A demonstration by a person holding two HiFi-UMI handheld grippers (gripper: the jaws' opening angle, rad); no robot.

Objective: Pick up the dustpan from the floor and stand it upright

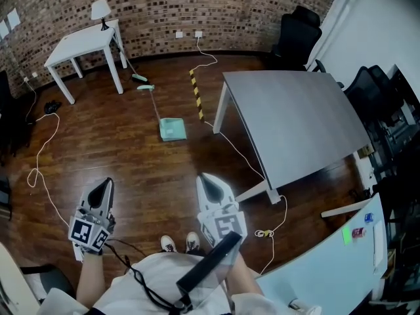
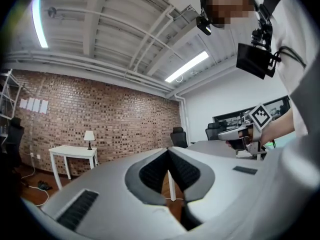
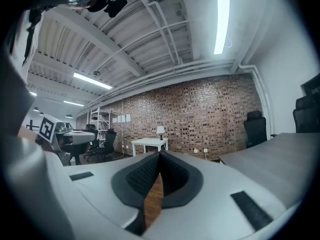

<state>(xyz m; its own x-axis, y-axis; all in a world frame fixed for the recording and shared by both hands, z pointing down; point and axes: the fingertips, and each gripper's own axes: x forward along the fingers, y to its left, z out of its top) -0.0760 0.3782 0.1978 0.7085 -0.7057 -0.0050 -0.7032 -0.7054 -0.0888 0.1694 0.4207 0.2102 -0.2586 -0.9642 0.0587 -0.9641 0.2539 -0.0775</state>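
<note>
Left tool (image 1: 106,184) well short of dustpan (image 1: 172,129)

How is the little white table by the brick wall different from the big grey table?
The small white table looks much smaller than the large grey rectangular table. The white table stands close to the brick wall; the grey table stands further out in the room, nearer the person. The white table carries a white lamp; the grey table carries no lamp. Both have white legs and stand on the dark wooden floor.
</note>
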